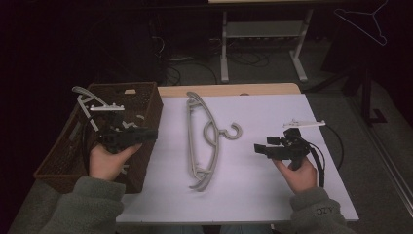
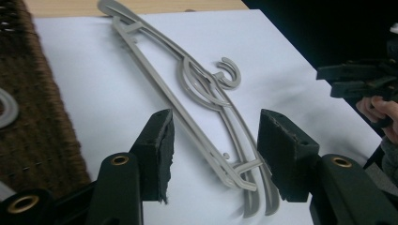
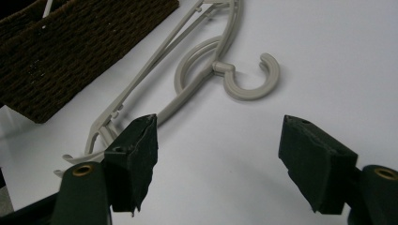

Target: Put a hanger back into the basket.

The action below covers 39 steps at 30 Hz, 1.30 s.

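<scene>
A grey plastic hanger [image 1: 202,141] lies lengthwise in the middle of the white table top, its hook [image 1: 234,130] pointing right. My left gripper [image 1: 150,133] hovers over the right rim of the brown basket and points at the hanger. In the left gripper view it [image 2: 213,136] stands open, the hanger's near end [image 2: 234,168] lying on the table beyond the gap, untouched. My right gripper [image 1: 260,147] is right of the hanger and points left. It [image 3: 218,140] is open with nothing between its pads; the hook [image 3: 248,79] lies ahead.
A brown wicker basket [image 1: 146,97] stands at the table's left with more hangers [image 1: 90,100] inside. A small white piece [image 1: 304,123] lies at the right, behind my right gripper. A wire hanger [image 1: 365,22] hangs in the dark background. A table frame [image 1: 263,34] stands beyond.
</scene>
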Each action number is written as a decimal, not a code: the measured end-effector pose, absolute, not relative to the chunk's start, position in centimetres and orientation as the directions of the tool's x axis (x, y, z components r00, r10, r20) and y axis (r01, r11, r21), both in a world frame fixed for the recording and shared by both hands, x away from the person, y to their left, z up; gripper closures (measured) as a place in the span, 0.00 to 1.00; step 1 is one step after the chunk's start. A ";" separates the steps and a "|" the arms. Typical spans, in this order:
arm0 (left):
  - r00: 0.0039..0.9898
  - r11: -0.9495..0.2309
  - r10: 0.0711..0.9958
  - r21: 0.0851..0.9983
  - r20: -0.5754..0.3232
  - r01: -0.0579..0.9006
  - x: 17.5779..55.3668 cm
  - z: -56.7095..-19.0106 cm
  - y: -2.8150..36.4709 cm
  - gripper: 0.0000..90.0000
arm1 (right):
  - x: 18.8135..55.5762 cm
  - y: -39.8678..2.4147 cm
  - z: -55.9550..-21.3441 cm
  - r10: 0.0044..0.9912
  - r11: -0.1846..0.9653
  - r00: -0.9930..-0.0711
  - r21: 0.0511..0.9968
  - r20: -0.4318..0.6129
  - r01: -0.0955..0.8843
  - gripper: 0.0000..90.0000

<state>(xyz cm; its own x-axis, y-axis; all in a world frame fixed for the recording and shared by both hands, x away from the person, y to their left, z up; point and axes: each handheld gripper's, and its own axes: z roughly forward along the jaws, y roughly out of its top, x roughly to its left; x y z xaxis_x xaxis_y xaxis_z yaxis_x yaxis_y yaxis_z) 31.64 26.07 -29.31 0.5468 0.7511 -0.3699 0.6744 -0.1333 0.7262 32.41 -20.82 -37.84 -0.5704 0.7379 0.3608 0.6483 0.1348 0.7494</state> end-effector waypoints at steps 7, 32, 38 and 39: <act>0.571 -0.156 0.735 0.728 -0.365 0.667 31.2 -29.9 24.1 0.50 | 34.0 -18.7 -37.4 0.726 0.152 -0.581 0.737 0.369 0.659 0.32; 0.598 -0.179 0.699 0.714 -0.392 0.677 30.8 -32.8 19.5 0.48 | 39.3 -10.3 -41.2 0.722 0.186 -0.500 0.561 0.479 0.806 0.51; 0.599 -0.188 0.697 0.706 -0.394 0.683 30.7 -33.6 19.3 0.47 | 39.9 -9.4 -42.7 0.728 0.189 -0.474 0.520 0.495 0.833 0.54; 0.601 -0.191 0.697 0.706 -0.392 0.682 30.7 -33.7 19.2 0.47 | 40.0 -9.2 -42.8 0.729 0.187 -0.468 0.512 0.499 0.838 0.55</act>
<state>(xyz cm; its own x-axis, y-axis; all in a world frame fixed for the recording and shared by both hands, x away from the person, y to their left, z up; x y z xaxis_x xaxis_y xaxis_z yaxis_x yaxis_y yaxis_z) 30.69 19.24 -33.70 0.6005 0.6969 -0.3920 0.6821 -0.1906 0.7060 39.96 -9.25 -42.82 -0.4682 0.7292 0.4991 0.8381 0.1875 0.5123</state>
